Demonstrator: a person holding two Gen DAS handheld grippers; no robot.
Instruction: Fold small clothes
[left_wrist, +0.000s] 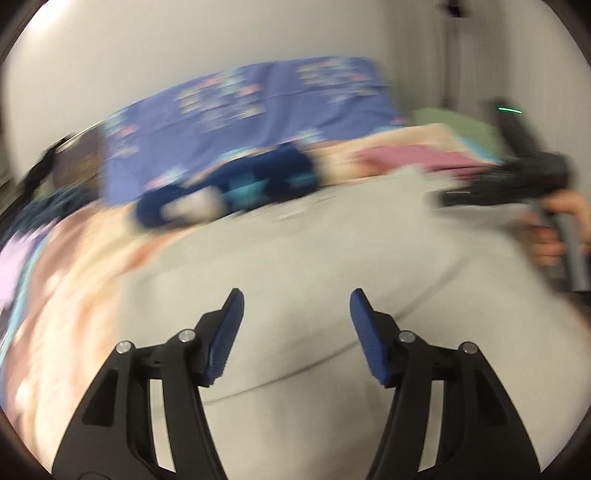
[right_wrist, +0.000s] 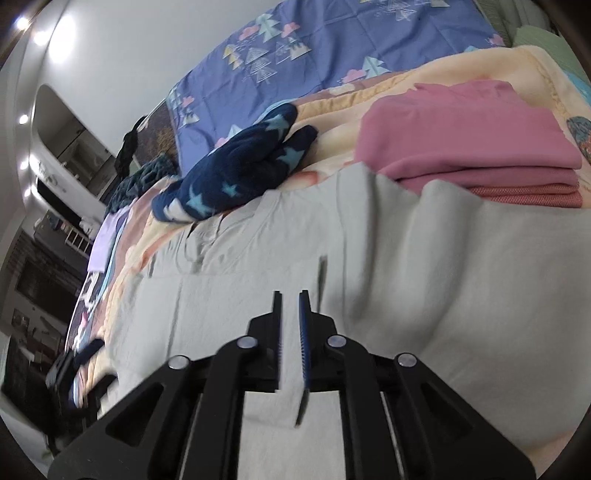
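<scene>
My left gripper (left_wrist: 296, 306) stands wide, empty, over the grey garment (left_wrist: 295, 258); right gripper (right_wrist: 290, 299) slightly parted, gripping nothing.

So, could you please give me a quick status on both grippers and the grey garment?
Left gripper open, empty. Right gripper nearly closed, nothing between the pads. Grey garment spread on the bed, still rumpled. Pink folded stack at its far edge.

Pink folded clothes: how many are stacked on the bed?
2. A pink top lies folded on the stack, right of the navy star fleece; a darker pink piece sits beneath it, behind the grey garment. More may be hidden underneath.
</scene>
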